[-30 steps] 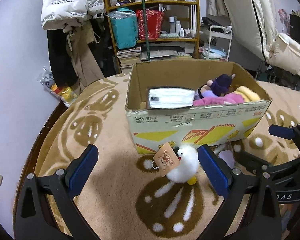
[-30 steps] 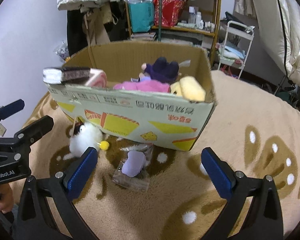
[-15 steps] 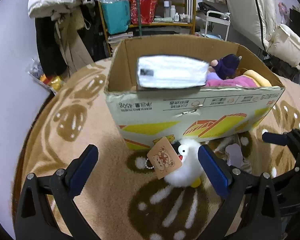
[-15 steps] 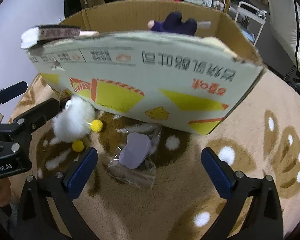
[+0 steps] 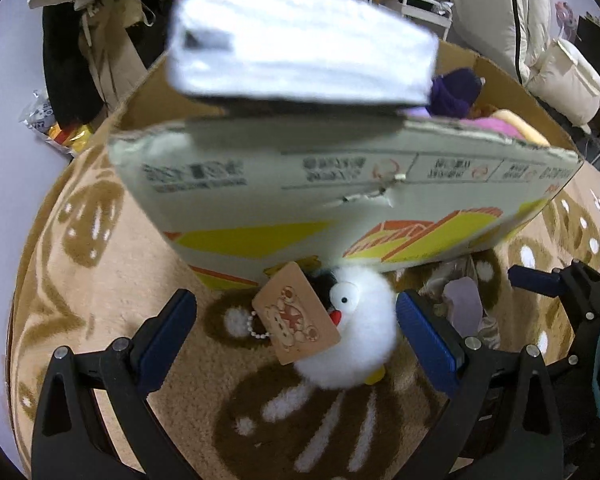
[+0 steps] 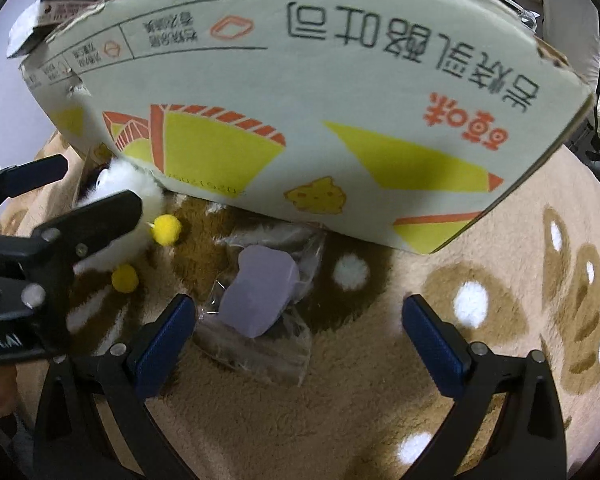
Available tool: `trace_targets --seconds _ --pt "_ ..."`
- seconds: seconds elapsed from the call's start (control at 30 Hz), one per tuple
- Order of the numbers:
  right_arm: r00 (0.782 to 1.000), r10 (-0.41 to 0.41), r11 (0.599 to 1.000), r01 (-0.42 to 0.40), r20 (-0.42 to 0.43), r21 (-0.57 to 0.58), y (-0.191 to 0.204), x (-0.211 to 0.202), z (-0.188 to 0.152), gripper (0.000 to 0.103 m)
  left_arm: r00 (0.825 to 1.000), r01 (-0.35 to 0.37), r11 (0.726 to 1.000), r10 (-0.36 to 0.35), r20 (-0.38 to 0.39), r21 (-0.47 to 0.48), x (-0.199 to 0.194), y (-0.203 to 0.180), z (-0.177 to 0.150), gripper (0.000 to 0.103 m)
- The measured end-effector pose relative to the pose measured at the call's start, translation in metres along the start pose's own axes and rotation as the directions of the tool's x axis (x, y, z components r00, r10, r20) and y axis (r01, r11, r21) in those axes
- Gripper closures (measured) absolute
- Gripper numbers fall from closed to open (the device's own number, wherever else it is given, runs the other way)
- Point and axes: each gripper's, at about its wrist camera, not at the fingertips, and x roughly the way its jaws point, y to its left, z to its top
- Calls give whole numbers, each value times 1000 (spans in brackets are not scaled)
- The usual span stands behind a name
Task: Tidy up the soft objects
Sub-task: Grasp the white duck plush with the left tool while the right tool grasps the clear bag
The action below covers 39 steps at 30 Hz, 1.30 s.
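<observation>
A white fluffy plush bird [image 5: 350, 334] with a brown cardboard tag [image 5: 296, 318] lies on the carpet against the cardboard box [image 5: 340, 200]. My left gripper [image 5: 296, 336] is open, its pads either side of the bird and tag. In the right wrist view the bird [image 6: 120, 196] shows partly behind the left gripper's finger, with its yellow feet [image 6: 166, 230]. A lilac soft object in a clear bag [image 6: 260, 294] lies in front of the box [image 6: 320, 100]. My right gripper [image 6: 300, 334] is open, with the bag between its fingers. Purple, pink and yellow plush toys [image 5: 458, 94] sit inside the box.
A white flat packet [image 5: 300, 60] rests on the box's near rim. The beige carpet with brown paw prints [image 6: 500, 300] covers the floor. Shelves, hanging coats [image 5: 80, 40] and white bedding [image 5: 540, 40] stand behind the box. The right gripper's finger [image 5: 540, 280] shows at the left view's right edge.
Both grippers have moved forward and down toward the box base. The bird now sits between the left pads, and the bagged lilac object between the right fingers. Both stay open.
</observation>
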Motion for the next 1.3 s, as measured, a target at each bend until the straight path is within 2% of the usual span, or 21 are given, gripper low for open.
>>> trace_targets --seconds 0.3,0.5,0.8,1.13,1.3 --pt "999 -34 999 34 31 12 16 6 -8 0 999 -34 999 35 -38 20 13 -11 1 4" --pt "999 -34 997 32 34 76 16 12 -16 0 998 -62 997 63 -31 35 17 -15 1 4" --pt "1000 -19 996 17 22 85 13 20 -15 0 997 -59 998 60 -45 19 19 -11 0 4" --pt "998 -47 996 44 46 81 11 17 -17 0 998 -40 999 40 -54 -8 22 4 -2 4" --pt "995 -81 995 76 62 71 21 14 -21 0 998 -26 1000 25 -59 -18 26 8 -3 11"
